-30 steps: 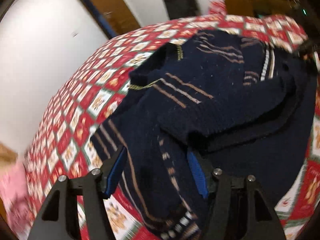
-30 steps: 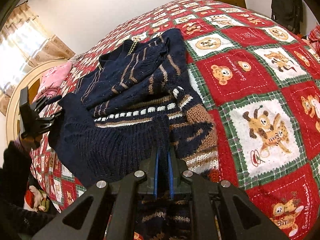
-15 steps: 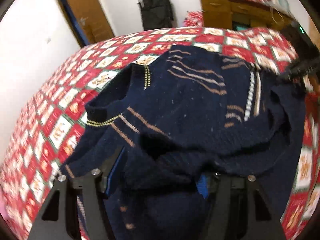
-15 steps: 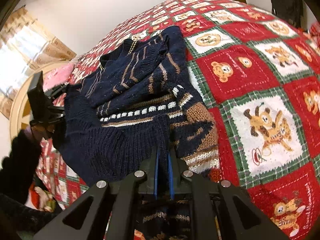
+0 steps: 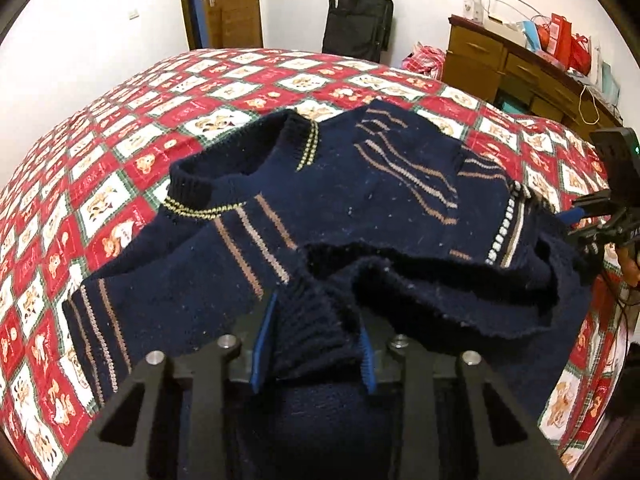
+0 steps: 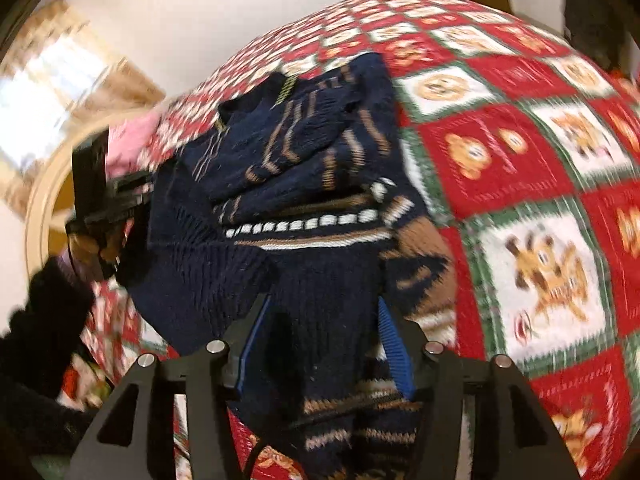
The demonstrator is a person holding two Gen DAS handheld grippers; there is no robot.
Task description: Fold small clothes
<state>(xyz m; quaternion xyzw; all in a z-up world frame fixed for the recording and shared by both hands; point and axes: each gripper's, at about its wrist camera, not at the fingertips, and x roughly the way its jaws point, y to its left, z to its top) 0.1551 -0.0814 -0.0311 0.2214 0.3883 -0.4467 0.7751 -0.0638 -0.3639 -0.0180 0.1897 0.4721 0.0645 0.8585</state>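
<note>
A navy knitted sweater [image 5: 360, 184] with tan and white stripes lies partly folded on the red patchwork bedspread [image 5: 120, 152]. My left gripper [image 5: 314, 344] has its jaws partly apart with the ribbed hem bunched between the blue pads. My right gripper [image 6: 324, 344] stands open over the sweater [image 6: 312, 184] with knit fabric lying between its pads. The right gripper also shows at the right edge of the left wrist view [image 5: 600, 216]. The left gripper shows at the left of the right wrist view [image 6: 108, 200].
A wooden dresser [image 5: 520, 68] with bags on top stands at the back right. A black suitcase [image 5: 356, 20] and a door [image 5: 228, 4] are by the far wall. Pink cloth [image 6: 128, 140] lies near a round headboard [image 6: 40, 216].
My right gripper has opened from shut. My left gripper has moved in over the sweater and its jaws have narrowed around the ribbed hem. The hem is lifted toward the collar.
</note>
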